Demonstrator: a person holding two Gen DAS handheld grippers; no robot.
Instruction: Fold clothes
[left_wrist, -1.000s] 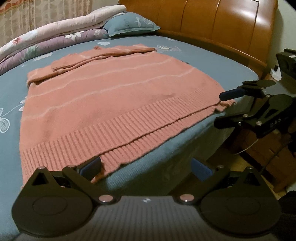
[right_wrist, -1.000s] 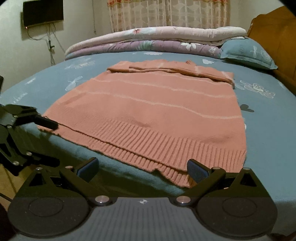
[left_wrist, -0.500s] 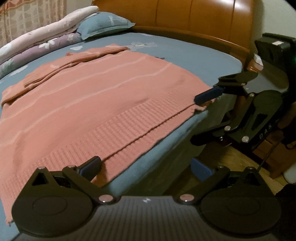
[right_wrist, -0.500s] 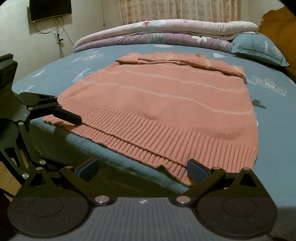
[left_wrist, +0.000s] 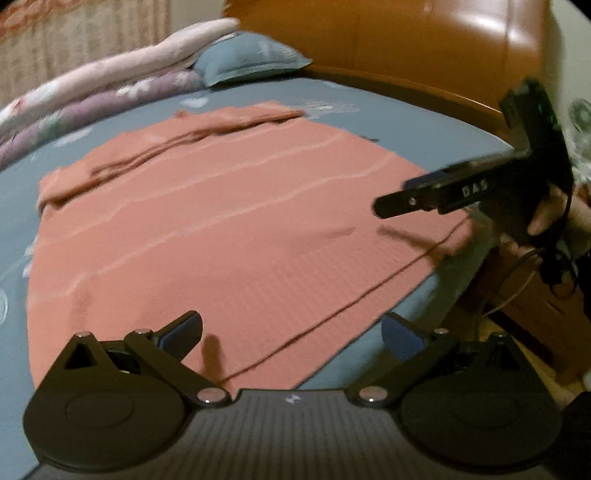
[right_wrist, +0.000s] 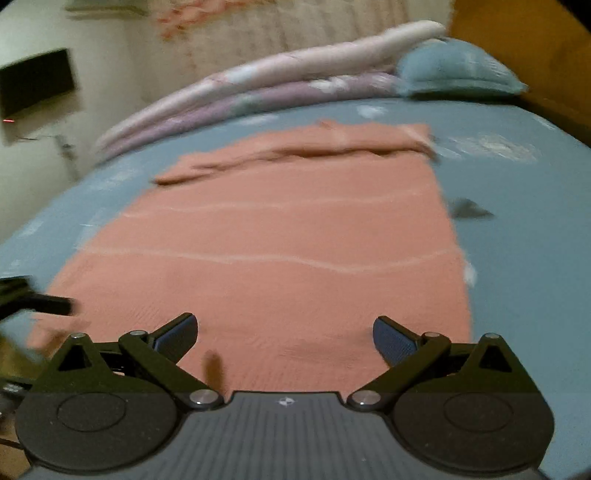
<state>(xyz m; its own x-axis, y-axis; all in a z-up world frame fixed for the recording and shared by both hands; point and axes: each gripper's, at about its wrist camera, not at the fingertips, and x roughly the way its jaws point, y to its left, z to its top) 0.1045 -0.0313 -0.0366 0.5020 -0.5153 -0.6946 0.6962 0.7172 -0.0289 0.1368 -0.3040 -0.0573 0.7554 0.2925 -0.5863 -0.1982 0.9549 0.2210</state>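
A salmon-pink knitted sweater (left_wrist: 221, 221) lies flat on the blue bed sheet (left_wrist: 399, 114), with its sleeves folded across the far end (left_wrist: 177, 144). Its ribbed hem (left_wrist: 332, 314) runs along the near bed edge. My left gripper (left_wrist: 291, 334) hovers open over the hem's left part, nothing between its fingers. My right gripper (right_wrist: 284, 336) is open too, over the hem's right part of the sweater (right_wrist: 277, 240). In the left wrist view a hand (left_wrist: 546, 218) holds the right gripper above the sweater's right corner. Both views are motion-blurred.
Rolled quilts (left_wrist: 92, 92) and a blue pillow (left_wrist: 251, 61) lie at the bed's far side. A wooden headboard (left_wrist: 406, 44) stands on the right. The floor and a wooden cabinet (left_wrist: 517, 314) sit beside the bed. A dark screen (right_wrist: 37, 81) hangs on the wall.
Both grippers have risen from the bed's edge and moved forward over the sweater's hem. Each stays open and the sweater has not shifted.
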